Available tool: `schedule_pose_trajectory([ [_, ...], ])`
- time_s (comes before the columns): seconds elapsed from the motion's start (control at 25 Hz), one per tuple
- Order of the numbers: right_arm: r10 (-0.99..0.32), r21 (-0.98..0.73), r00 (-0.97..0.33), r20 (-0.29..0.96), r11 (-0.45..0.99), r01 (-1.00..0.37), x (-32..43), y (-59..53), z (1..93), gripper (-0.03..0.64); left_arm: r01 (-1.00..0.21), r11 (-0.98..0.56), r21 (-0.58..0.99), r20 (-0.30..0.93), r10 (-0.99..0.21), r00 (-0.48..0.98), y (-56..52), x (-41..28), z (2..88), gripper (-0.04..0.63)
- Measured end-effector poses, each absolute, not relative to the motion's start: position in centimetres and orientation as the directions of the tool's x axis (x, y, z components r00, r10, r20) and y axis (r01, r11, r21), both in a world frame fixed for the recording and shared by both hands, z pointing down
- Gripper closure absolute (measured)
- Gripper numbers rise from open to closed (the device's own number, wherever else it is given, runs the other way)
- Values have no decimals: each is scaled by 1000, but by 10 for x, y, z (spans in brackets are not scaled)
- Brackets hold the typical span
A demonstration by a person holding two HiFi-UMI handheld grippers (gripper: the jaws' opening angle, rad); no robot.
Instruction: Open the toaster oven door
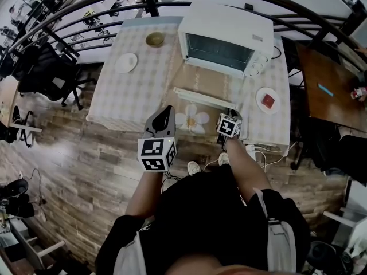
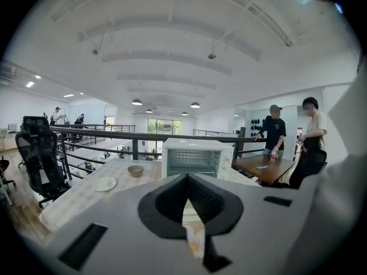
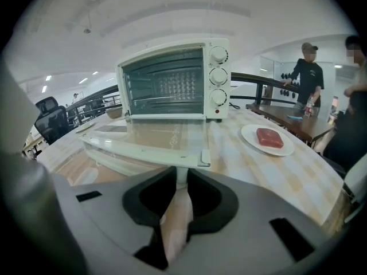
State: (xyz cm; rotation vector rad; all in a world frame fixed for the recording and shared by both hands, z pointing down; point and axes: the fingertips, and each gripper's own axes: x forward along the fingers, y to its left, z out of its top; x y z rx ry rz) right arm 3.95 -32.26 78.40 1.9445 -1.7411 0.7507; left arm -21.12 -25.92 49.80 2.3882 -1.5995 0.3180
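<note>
The toaster oven [image 1: 226, 42] sits at the far side of the table [image 1: 132, 90], toward 12 o'clock from us. Its door [image 1: 203, 99] is already swung down and lies nearly flat, its free edge pointing back at us toward 6 o'clock. The door's long axis runs roughly from 10 to 4 o'clock in the head view.

Our right gripper [image 3: 179, 179] is at the right end of the handle [image 3: 143, 152]. A white part of that handle stands between the jaws, and they seem to be clamped on it, though the contact itself is hard to make out. Our left gripper [image 2: 188, 179] hangs short of the table at about 7 o'clock from the door, jaws together and empty.

We judge the door to be light and stiff, with a glass pane that would not take a knock. The handle bar along its free edge is the place to hold it. Its smooth finish could slip, so a square grip near the bracket looks safest.
</note>
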Motion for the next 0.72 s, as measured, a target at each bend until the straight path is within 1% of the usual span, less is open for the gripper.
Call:
schedule_pose_trajectory([
  [0.32, -760, -53, 92, 644, -163, -985, 43, -321, 780, 546, -928, -364, 80, 316, -873, 370, -252, -219, 499, 584],
  [0.64, -739, -109, 82, 669, -206, -973, 43, -316, 791, 548, -919, -385, 80, 303, -869, 390, -253, -209, 496, 584],
  [0.72, -735, -101, 79, 673, -198, -975, 40, -313, 791, 570, -917, -392, 80, 299, -868, 397, -254, -208, 496, 584],
])
